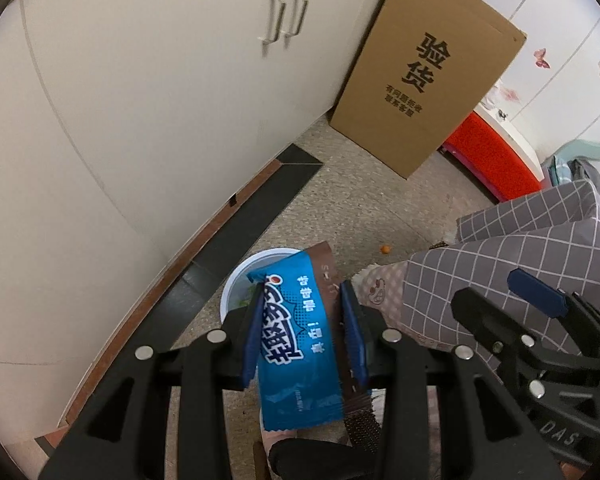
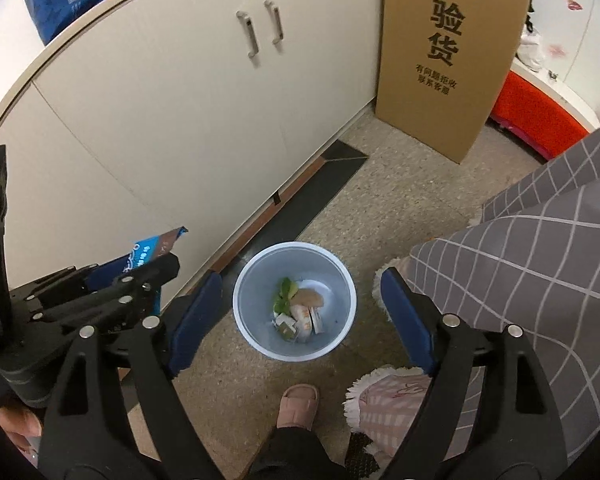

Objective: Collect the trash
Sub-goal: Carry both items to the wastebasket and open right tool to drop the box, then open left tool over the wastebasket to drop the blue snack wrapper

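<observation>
My left gripper (image 1: 303, 312) is shut on a blue snack wrapper (image 1: 296, 344) with a brown edge, held above the floor near the light blue trash bin (image 1: 236, 280), whose rim shows behind the wrapper. In the right wrist view the bin (image 2: 256, 336) stands on the floor in the middle, with several scraps and packets (image 2: 300, 312) inside. My right gripper (image 2: 300, 316) is open and empty, its jaws spread wide either side of the bin from above. The left gripper with the wrapper (image 2: 148, 254) shows at the left there, beside the bin.
White cabinet doors (image 2: 180, 100) run along the left. A tall cardboard box (image 2: 448, 52) leans at the back. A grey checked cloth (image 2: 540, 260) hangs at the right. A foot in a pink slipper (image 2: 298, 404) stands below the bin. A red crate (image 2: 536, 120) sits behind.
</observation>
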`<state>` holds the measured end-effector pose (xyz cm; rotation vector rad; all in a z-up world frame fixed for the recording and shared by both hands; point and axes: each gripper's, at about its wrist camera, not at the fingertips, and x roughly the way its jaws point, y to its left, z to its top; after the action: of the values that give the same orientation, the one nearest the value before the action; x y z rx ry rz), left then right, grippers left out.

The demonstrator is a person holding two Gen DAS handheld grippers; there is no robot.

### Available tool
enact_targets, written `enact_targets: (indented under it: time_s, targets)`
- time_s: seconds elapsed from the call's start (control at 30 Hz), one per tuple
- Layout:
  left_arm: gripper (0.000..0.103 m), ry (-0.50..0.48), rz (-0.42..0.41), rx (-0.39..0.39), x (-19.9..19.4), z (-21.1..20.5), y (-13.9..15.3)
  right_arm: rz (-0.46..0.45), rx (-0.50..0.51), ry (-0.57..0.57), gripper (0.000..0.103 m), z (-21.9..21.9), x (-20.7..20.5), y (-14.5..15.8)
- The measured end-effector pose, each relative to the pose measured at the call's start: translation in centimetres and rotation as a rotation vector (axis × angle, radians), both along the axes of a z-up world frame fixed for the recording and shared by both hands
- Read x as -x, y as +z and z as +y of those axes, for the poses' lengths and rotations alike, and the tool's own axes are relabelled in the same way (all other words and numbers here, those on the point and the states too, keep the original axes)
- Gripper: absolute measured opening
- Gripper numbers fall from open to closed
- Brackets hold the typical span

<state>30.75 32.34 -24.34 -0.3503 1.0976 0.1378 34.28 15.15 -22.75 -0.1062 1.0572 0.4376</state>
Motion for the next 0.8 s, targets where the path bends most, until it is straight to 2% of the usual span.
enact_targets:
  time_s: [0.23,0.33,0.4,0.47,0.6,0.8]
  targets:
    - [0.038,-0.019,-0.003,0.000,-1.3,-1.1,0.5,-0.072,-0.038,-0.070,0.080,-2.0,-0.1,1.7]
    - [0.044,-0.021,0.003,0.012,-1.9,-1.3,0.6,-0.086,-0.056,-0.089,0.080,-2.6,-0.1,2.3]
    - [0.062,-0.009,-0.002,-0.002,-2.0,-1.4,0.9,-0.088,-0.067,-0.094,0.080,-2.9,0.0,2.7]
    - [0.069,0.001,-0.008,-0.005,-2.0,-1.3,1.1,-0.092,-0.072,-0.097,0.080,-3.0,0.2,3.0]
    - [0.069,-0.001,-0.001,0.029,-1.5,-1.3,1.7,-0.097,-0.080,-0.095,0.080,-3.5,0.6,3.6]
    - [0.070,0.003,-0.054,0.014,0.1,-1.8,4.5,-0.112,-0.103,-0.086,0.080,-4.1,1.7,5.4]
